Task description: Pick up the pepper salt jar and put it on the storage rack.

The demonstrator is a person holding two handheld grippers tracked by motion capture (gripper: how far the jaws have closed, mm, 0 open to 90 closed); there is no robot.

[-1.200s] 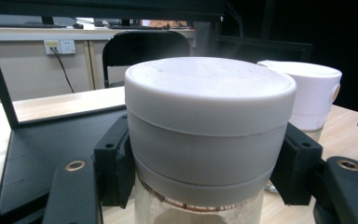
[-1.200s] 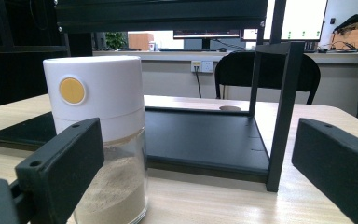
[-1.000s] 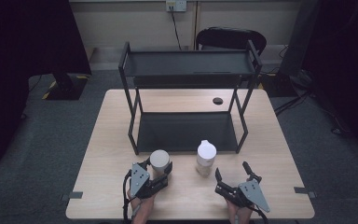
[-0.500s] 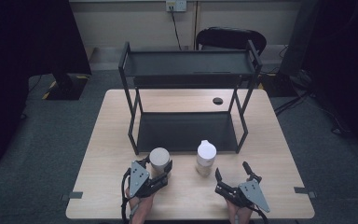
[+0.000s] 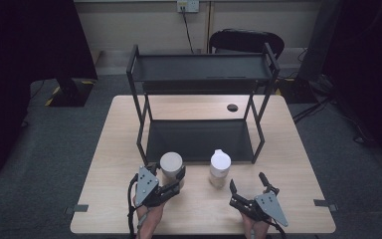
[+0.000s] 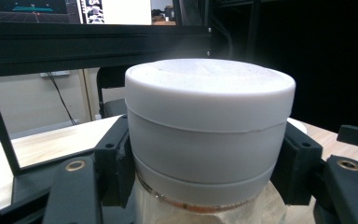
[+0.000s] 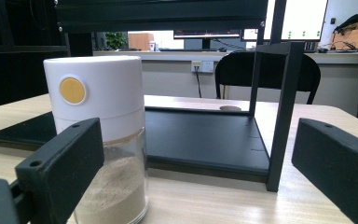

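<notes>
A jar with a wide white lid [image 5: 171,163] [image 6: 209,121] and pale powder inside sits between the jaws of my left gripper [image 5: 168,177], which is shut on it just below the lid, near the table's front left. A second jar [image 5: 220,168] [image 7: 101,140], clear with a white cap and a yellow dot, stands on the table in front of the black rack [image 5: 199,74]. My right gripper [image 5: 248,186] [image 7: 200,172] rests open near the front edge, to the right of that jar, nothing between its jaws.
The two-tier black rack stands mid-table; its lower shelf [image 5: 199,142] [image 7: 205,140] lies right behind both jars. A small dark disc [image 5: 232,107] lies on the wooden table [image 5: 114,149] behind the rack. A black chair [image 5: 246,42] stands beyond the far edge.
My left gripper has risen a little with the white-lidded jar in its grip. The right gripper and the second jar have stayed where they were.
</notes>
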